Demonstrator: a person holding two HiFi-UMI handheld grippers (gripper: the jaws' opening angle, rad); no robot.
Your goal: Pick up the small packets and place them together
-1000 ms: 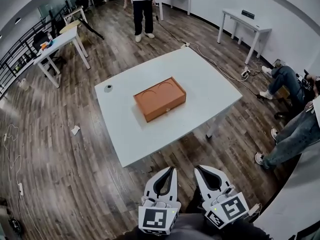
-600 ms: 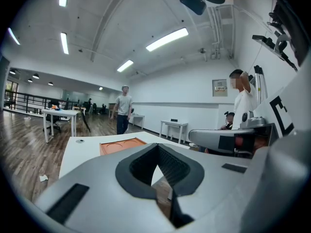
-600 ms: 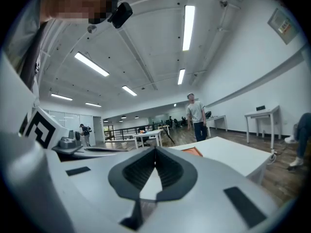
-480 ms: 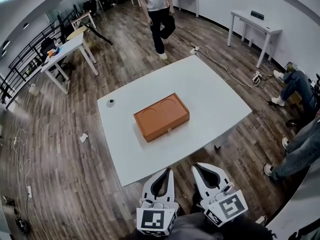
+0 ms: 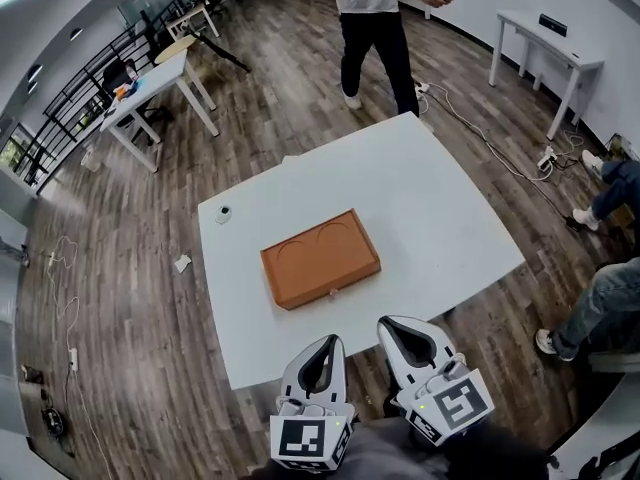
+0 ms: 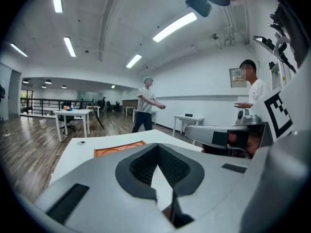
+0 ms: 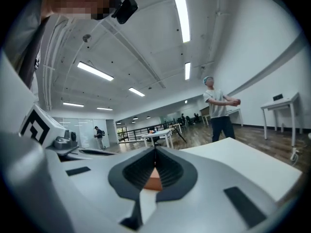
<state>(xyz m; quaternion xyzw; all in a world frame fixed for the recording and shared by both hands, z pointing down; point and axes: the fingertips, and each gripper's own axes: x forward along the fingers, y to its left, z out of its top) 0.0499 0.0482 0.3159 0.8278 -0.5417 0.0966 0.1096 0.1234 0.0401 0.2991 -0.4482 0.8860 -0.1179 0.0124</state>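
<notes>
No small packets show in any view. A flat orange box (image 5: 320,258) with two round recesses in its lid lies in the middle of the white table (image 5: 440,218). My left gripper (image 5: 333,339) and right gripper (image 5: 386,323) hang side by side below the table's near edge, both shut and holding nothing. In the left gripper view the left gripper (image 6: 156,145) points over the table at the orange box (image 6: 118,150). In the right gripper view the right gripper (image 7: 155,150) has a sliver of the orange box (image 7: 154,181) showing through the hollow behind its tips.
A small round object (image 5: 222,212) sits near the table's far left corner. A person (image 5: 375,18) stands just beyond the far edge. Seated people's legs (image 5: 605,308) are at the right. Other tables (image 5: 165,78) (image 5: 548,40) stand further off. Cables run along the floor (image 5: 500,153).
The standing person has walked closer to the table's far edge. The view has shifted so the table sits lower and nearer. Both grippers stay shut, side by side.
</notes>
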